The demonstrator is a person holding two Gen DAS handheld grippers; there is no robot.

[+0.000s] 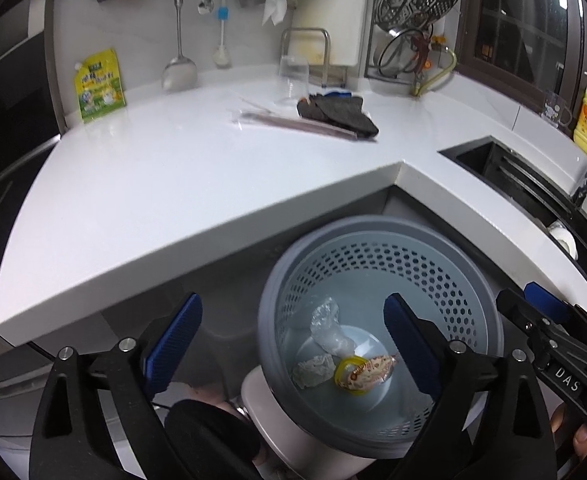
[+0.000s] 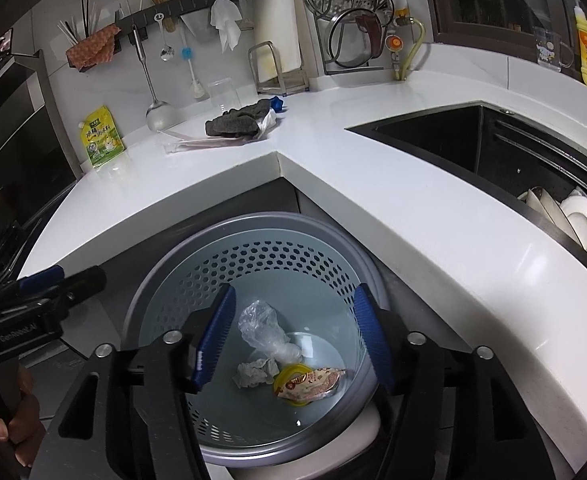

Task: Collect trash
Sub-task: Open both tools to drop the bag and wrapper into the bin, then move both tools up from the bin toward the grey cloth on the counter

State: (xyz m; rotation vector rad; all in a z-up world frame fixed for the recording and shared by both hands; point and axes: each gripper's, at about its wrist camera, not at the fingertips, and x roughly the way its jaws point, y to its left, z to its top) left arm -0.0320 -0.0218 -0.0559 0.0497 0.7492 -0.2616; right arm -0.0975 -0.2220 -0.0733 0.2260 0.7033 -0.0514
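A grey perforated trash bin [image 1: 377,236] stands on the floor below the counter corner; it also shows in the right wrist view [image 2: 253,224]. Inside lie a clear plastic bag [image 2: 263,330], a crumpled paper [image 2: 255,372], a yellow lid [image 2: 289,376] and a snack wrapper [image 2: 313,384]; the left wrist view shows the bag [image 1: 327,326], paper [image 1: 313,370] and wrapper [image 1: 369,370]. My left gripper [image 1: 293,344] is open and empty over the bin's left rim. My right gripper [image 2: 293,340] is open and empty above the bin's inside.
The white L-shaped counter [image 1: 153,184] holds a green pouch [image 1: 99,86], a dark cloth [image 1: 339,114], a wrapped straw-like packet [image 1: 293,124] and a clear cup [image 1: 293,78]. A black sink [image 2: 453,140] with dishes [image 2: 577,220] is to the right. Utensils hang on the back wall.
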